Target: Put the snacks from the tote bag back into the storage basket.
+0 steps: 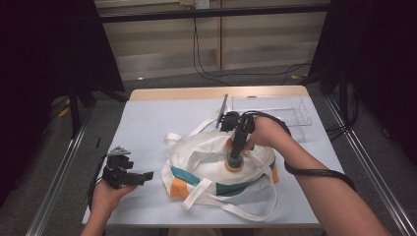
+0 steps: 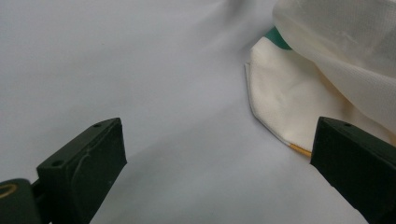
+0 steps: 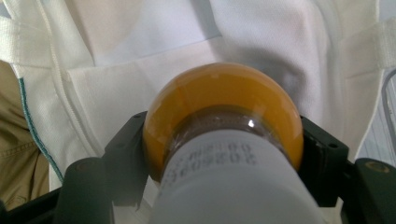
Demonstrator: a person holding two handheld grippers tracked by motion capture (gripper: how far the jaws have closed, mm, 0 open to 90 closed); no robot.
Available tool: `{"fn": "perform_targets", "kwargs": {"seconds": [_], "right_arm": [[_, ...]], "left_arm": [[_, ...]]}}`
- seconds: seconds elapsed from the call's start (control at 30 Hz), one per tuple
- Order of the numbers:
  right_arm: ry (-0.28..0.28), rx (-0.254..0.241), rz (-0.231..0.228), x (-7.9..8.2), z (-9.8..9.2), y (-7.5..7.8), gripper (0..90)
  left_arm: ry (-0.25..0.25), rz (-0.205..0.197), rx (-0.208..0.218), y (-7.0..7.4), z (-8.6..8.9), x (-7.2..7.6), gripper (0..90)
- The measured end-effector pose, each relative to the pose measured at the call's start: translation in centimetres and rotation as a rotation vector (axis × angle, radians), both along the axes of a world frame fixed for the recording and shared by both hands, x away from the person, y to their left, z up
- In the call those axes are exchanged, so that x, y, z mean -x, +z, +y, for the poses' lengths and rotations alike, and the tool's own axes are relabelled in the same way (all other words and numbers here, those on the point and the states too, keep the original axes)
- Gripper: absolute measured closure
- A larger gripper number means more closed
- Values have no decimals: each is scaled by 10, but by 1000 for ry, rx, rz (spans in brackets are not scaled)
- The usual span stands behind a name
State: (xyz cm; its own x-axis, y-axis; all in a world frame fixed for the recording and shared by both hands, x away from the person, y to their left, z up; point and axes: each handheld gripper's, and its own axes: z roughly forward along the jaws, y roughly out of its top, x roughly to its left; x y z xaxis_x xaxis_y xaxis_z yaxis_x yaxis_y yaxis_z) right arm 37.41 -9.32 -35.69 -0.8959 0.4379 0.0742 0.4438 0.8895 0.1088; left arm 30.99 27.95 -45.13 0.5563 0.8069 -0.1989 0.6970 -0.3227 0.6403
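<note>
Left claw (image 1: 146, 175): near left, hand resting low on the table (image 1: 147, 118), jaws wide apart, nothing between, pointing right toward the bag; right claw (image 1: 235, 160): forearm reaching in from near right, pointing down, clamped on an orange-capped bottle (image 3: 224, 116) above the bag; white tote bag (image 1: 211, 162), teal and orange panels, crumpled mid-table, straps loose; clear tray (image 1: 295, 115), far right.
</note>
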Motion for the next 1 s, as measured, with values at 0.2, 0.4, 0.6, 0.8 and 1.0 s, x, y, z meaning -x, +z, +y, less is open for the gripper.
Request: {"fn": "perform_targets", "kwargs": {"seconds": [0.2,0.4,0.6,0.8,1.0], "right_arm": [[-4,9,13,0,-2,3,301],[-11,4,17,0,-6,9,301],[-14,12,22,0,-6,16,301],[-5,17,21,0,-4,23,301],[-14,9,19,-2,-3,30,301]], "left_arm": [[-4,-1,-7,0,0,0,31],[-16,5,-9,0,0,0,31],[-19,5,-8,0,-1,-1,31],[-17,-4,-10,2,-1,0,31],[-16,-15,-8,2,-2,0,31]]}}
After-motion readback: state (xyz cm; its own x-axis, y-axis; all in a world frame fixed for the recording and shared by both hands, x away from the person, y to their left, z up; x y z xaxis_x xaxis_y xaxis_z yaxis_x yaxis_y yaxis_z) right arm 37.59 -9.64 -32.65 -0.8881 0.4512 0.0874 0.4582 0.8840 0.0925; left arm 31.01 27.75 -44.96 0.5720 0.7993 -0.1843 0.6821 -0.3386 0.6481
